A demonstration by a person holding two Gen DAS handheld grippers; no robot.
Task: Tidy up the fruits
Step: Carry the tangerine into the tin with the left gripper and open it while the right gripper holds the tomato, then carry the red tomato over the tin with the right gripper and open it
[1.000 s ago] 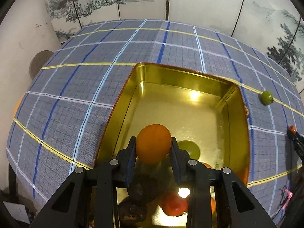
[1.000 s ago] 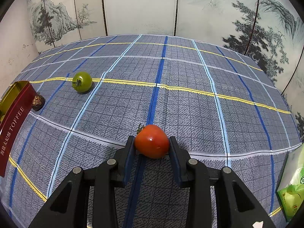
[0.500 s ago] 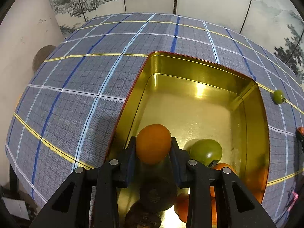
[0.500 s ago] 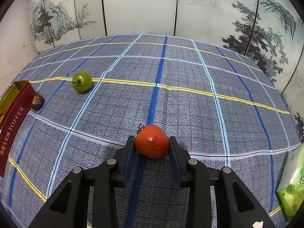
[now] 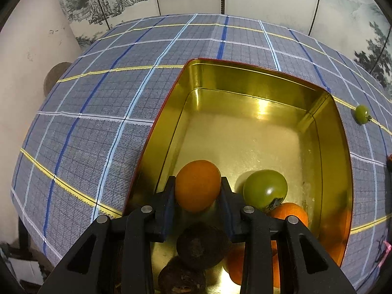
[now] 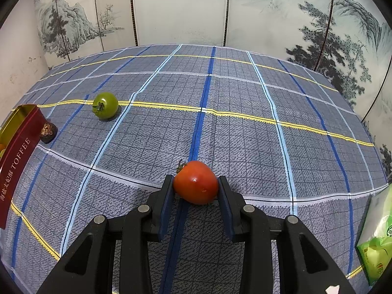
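- The left claw point(image 5: 198, 187) squeezes a round orange fruit point(image 5: 198, 185) between its two black fingers, over the near end of a gold tin point(image 5: 247, 83).
- The right claw point(image 6: 195, 186) squeezes a red tomato point(image 6: 195, 182) with a little green stem, down low by the blue checked tablecloth point(image 6: 245, 134). I cannot tell if the tomato touches the cloth.
- Only the left view looks down into the tin. Inside sit a green tomato point(image 5: 265, 190), some more orange fruits point(image 5: 289, 214) and two dark brown wrinkly fruits point(image 5: 199, 247). The far end of the tin is bare shiny gold.
- Only the right view shows the tin's red outside wall point(image 6: 17, 161). It has gold writing that says "TOFFEE", with some Chinese letters too small to read.
- The right view also shows a small dark brown fruit point(image 6: 48, 132) on the cloth just beside the tin, and a green packet point(image 6: 377, 242) at the right edge.
- Another green tomato point(image 6: 105, 105) lies on a yellow stripe of the cloth, out of the tin. The left view shows it small, far to the right point(image 5: 362, 114).
- A folding screen point(image 6: 171, 9) with painted trees and hills stands behind the table.
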